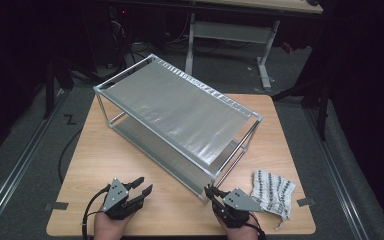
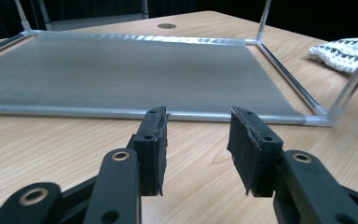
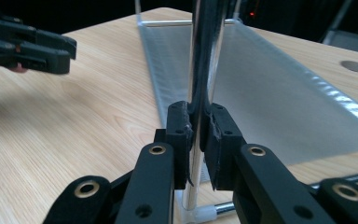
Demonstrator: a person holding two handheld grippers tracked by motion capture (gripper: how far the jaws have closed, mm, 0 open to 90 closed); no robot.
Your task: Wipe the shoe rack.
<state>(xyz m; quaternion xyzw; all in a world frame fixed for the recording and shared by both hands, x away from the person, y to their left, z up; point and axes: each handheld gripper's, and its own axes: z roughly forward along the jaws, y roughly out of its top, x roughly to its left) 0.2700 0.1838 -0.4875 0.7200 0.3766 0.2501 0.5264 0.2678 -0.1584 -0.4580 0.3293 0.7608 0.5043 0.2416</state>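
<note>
1. My right gripper point(image 3: 196, 140) is clamped on the near corner post point(image 3: 204, 56) of the two-tier silver metal rack with grey mesh shelves point(image 1: 180, 107); in the right gripper view the black pads press the shiny upright from both sides, just above its white plastic foot.
2. My left gripper point(image 2: 196, 140) holds nothing. Its jaws stand partly apart, aimed at the front rail of the lower shelf point(image 2: 121, 74), with bare wood between the pads and that rail.
3. In the high view the rack stands slantwise across the middle of the light wooden table point(image 1: 110, 165), both shelves bare. My left gripper point(image 1: 141, 186) sits near the table's front edge, apart from the rack; my right gripper point(image 1: 214, 192) is at the rack's nearest corner.
4. A white cloth with a dark knitted pattern point(image 1: 272, 192) lies crumpled on the table just right of my right hand, untouched.
5. So far, as I judge it: one grip on the rack is made, the second is not.
6. What is left, by my reading: bring the left jaws to the frame, close them, then shift or turn the rack with both hands. The rack sits flat on the table, not yet lifted.
</note>
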